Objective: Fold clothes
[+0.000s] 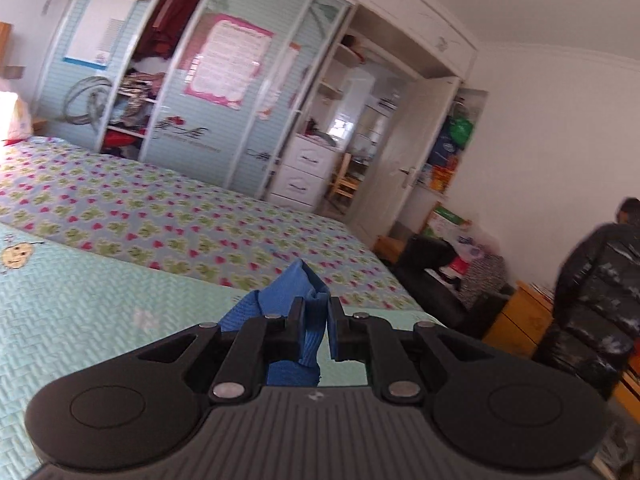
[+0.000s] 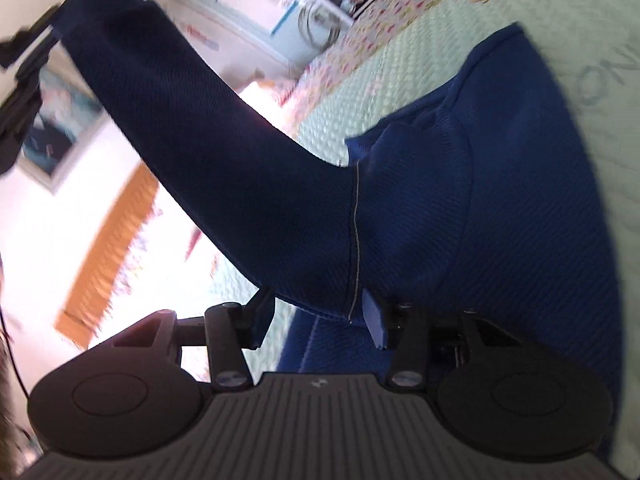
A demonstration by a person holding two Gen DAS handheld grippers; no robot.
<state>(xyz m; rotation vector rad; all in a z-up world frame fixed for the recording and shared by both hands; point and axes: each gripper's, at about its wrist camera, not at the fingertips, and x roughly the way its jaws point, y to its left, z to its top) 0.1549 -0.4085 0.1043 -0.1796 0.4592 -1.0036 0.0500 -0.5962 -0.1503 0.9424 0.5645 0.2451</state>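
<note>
Blue ribbed knit garment point(image 1: 308, 300) is pinched in the nearly shut left gripper point(image 1: 318, 330) above a mint quilted bedspread point(image 1: 100, 312), a sliding-door wardrobe point(image 1: 224, 80) seen far behind, while the right gripper point(image 2: 316, 322) is held half open, the cloth unpressed between its jaws.

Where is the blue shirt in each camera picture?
Left wrist view: the blue shirt is low in the middle, a bunched bit pinched in the left gripper.
Right wrist view: the blue shirt fills the middle and right, over the open right gripper.
Shared landmark: the pale green quilt.
</note>
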